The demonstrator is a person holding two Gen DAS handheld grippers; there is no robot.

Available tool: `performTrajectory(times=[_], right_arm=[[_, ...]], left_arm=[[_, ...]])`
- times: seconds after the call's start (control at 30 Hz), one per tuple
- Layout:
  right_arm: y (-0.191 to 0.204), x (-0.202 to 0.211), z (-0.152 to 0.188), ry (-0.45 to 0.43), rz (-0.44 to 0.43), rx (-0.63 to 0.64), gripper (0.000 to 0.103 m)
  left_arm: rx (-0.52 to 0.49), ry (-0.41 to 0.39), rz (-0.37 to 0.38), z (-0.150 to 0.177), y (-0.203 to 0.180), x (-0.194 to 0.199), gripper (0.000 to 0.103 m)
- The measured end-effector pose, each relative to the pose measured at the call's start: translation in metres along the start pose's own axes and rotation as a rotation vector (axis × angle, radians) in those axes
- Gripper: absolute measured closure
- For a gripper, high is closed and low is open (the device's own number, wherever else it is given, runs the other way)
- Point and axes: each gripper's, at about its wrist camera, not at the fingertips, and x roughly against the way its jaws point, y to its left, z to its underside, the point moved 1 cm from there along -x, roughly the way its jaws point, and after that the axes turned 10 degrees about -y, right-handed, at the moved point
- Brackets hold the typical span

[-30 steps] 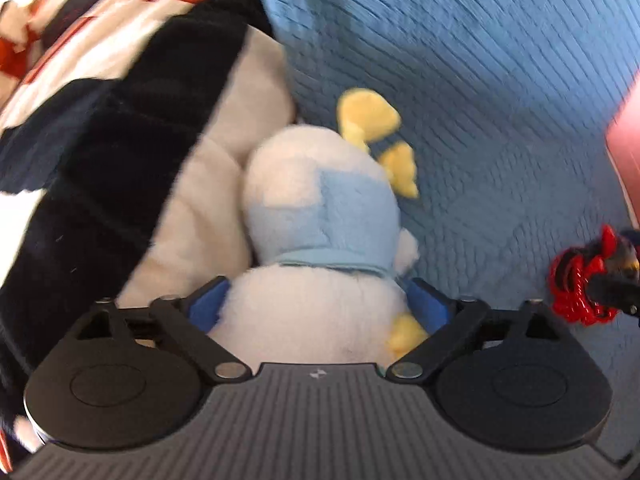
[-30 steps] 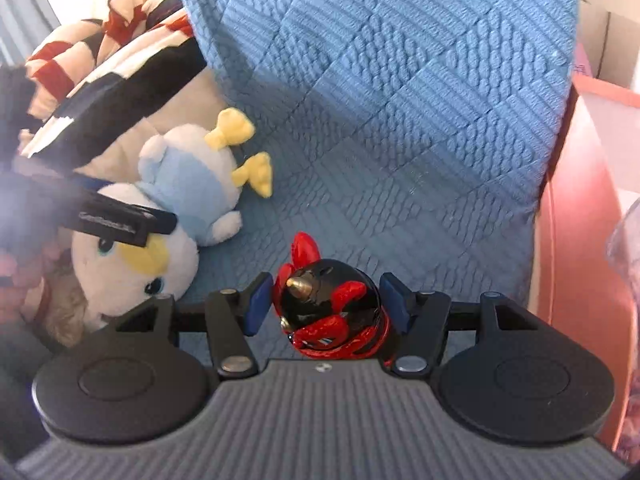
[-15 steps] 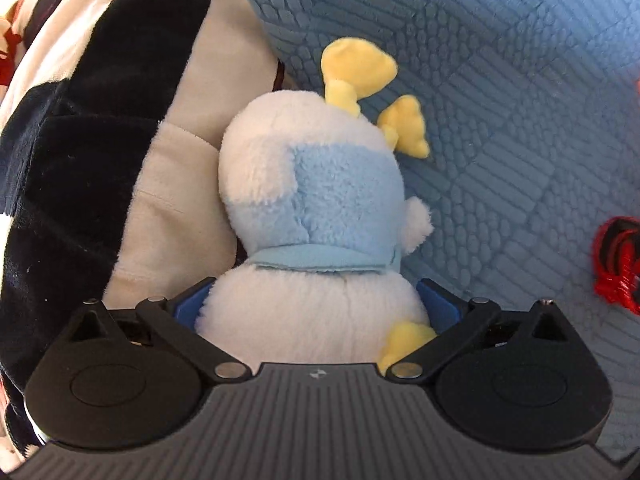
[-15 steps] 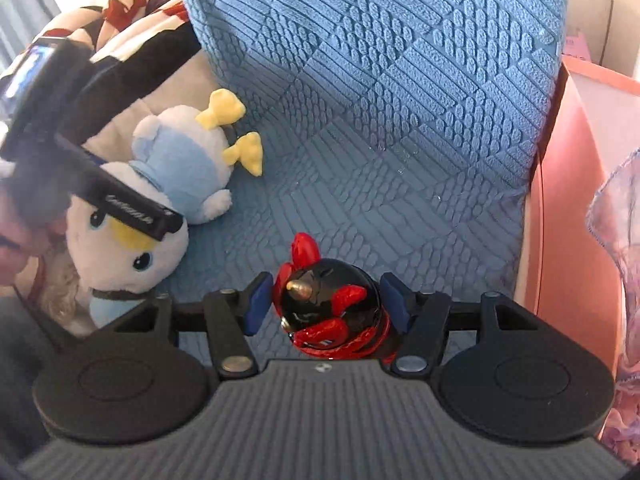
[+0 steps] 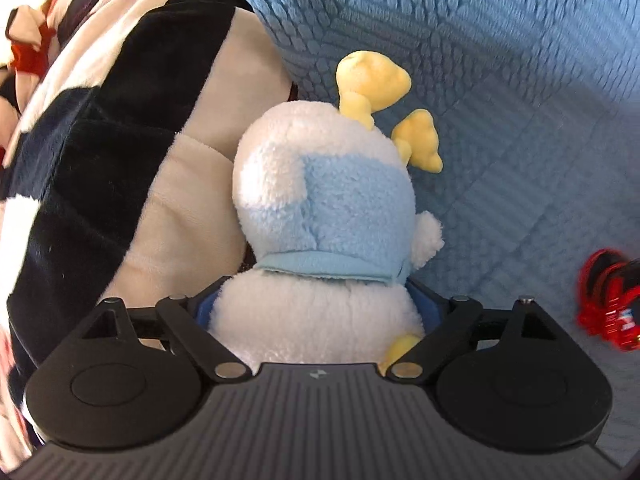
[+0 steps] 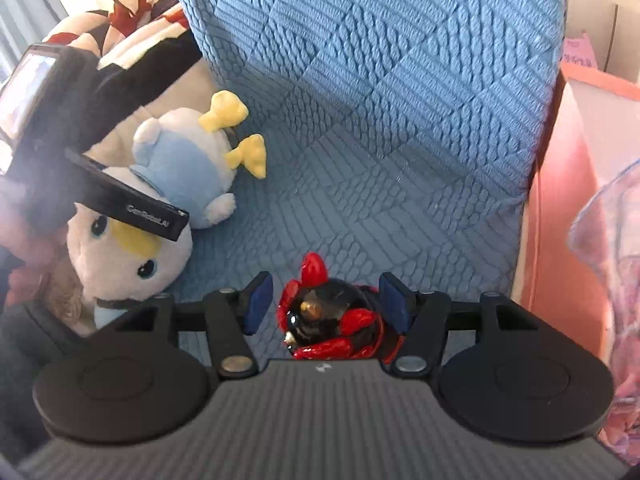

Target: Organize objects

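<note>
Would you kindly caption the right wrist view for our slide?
Right gripper straddles a red-and-black toy on the blue quilted seat; a plush duck lies beside it.

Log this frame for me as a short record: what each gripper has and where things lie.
surface: blue quilted cushion
left gripper: jaws just closing, pads against the head of the plush duck
right gripper: straddles red-and-black toy; grip unclear
plush duck: lying beside striped blanket, yellow feet toward the backrest

White-and-blue plush duck (image 5: 320, 208), blue quilted cover (image 5: 500, 80)
</note>
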Motion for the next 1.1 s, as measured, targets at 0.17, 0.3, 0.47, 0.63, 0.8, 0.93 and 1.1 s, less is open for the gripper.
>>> performTrajectory(times=[0.17,0.3,0.47,0.63,0.8,0.93,1.1], right_arm=[[-0.005,0.009,-0.005,-0.021,-0.02,-0.019,0.041],[-0.008,0.014,-0.006,-0.031,-0.017,-0.025,0.041],[-0.012,0.017,-0.004,-0.033,-0.013,-0.032,0.041],[-0.011,0.013,0.001,-0.012,0.01,-0.008,0.041],[-0.011,0.007,0.005,0.01,0.011,-0.014,0.04],[-0.007,0.005,0.006,0.01,0.014,0.005,0.038],[-0.005,0.002,0.005,0.011,0.012,0.005,0.036]], left_arm=[[0.121,0.018,0.119,0.001,0.008,0.022,0.012],[0.26,0.062,0.252,0.013,0.014,0.034,0.011],[0.382,0.086,0.363,0.037,0.008,0.041,0.011],[0.391,0.027,0.432,0.049,0.005,0.033,0.011],[0.464,-0.007,0.495,0.055,0.013,0.031,0.011],[0.48,-0.016,0.495,0.062,0.02,0.032,0.009],[0.515,-0.014,0.535,0.076,0.014,0.023,0.006]])
